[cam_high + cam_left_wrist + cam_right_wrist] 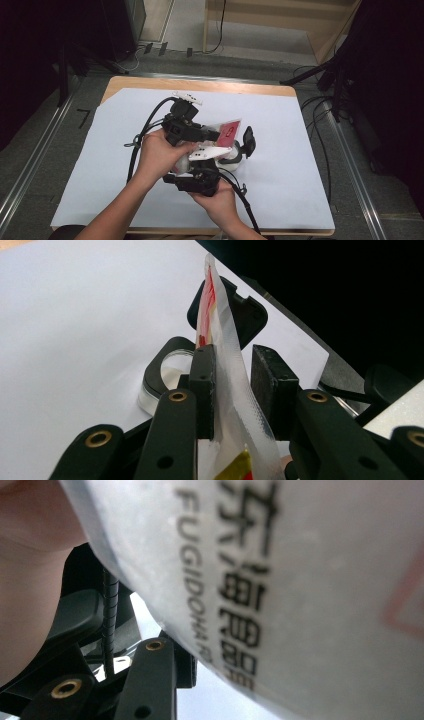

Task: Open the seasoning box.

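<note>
Jaws of the left gripper (234, 390) are standing partly closed around a translucent plastic pouch with red and yellow print (225, 365). The pouch is rising edge-on through the gap: its one face is lying against the pad on the left of that view, while a narrow gap is showing between its other face and the opposite pad, so a firm pinch is not apparent. Beyond those jaws, the pouch is running up to a thin sealed top edge, with the red print showing just past the pads and the yellow print down near the jaw roots.

From above, the same pouch (227, 134) is sitting between the two grippers, its red label facing up, just ahead of the left gripper (212, 135) and just above the right gripper (220, 159).

In the right gripper view, the pouch's milky face with black printed lettering (280, 580) is pressing very close to the camera, covering the space above one black jaw; whether those jaws are pinching it I cannot tell.

Past the left jaws, a black clip-shaped part and a clear round piece are lying on the white sheet (75, 315) covering the table.

The person's left hand (157, 152) is wrapping the left gripper's body, and the right hand (217, 200) is holding the right gripper from below. The wooden table (200, 85) edge is showing beyond the sheet, with black cables trailing from both grippers.
</note>
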### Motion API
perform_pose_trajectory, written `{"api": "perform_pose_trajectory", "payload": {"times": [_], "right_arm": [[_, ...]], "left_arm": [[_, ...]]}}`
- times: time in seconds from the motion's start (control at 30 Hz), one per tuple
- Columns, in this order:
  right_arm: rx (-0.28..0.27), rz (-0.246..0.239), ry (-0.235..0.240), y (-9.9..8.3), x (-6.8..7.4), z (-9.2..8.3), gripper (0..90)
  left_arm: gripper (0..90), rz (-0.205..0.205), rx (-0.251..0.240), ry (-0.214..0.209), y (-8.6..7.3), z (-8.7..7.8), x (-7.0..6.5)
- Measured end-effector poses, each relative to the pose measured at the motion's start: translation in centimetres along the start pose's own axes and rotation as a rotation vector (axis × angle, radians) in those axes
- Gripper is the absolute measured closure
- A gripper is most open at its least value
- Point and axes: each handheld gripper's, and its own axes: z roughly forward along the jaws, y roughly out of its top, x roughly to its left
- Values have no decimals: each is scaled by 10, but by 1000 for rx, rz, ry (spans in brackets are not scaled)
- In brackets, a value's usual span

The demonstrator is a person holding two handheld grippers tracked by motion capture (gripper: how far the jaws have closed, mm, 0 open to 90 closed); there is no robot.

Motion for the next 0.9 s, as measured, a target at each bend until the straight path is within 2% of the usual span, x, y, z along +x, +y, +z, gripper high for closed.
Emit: {"api": "perform_pose_trajectory", "payload": {"times": [0.33,0.57,0.9], "right_arm": [[-2,2,-4,0,0,0,622],[-9,-19,-22,-1,2,0,621],[-9,-11,-24,0,1,0,624]], "left_arm": [[736,8,3,8,0,0,-1],[744,12,5,15,1,-1,-2],[744,13,4,9,2,1,-2]]}}
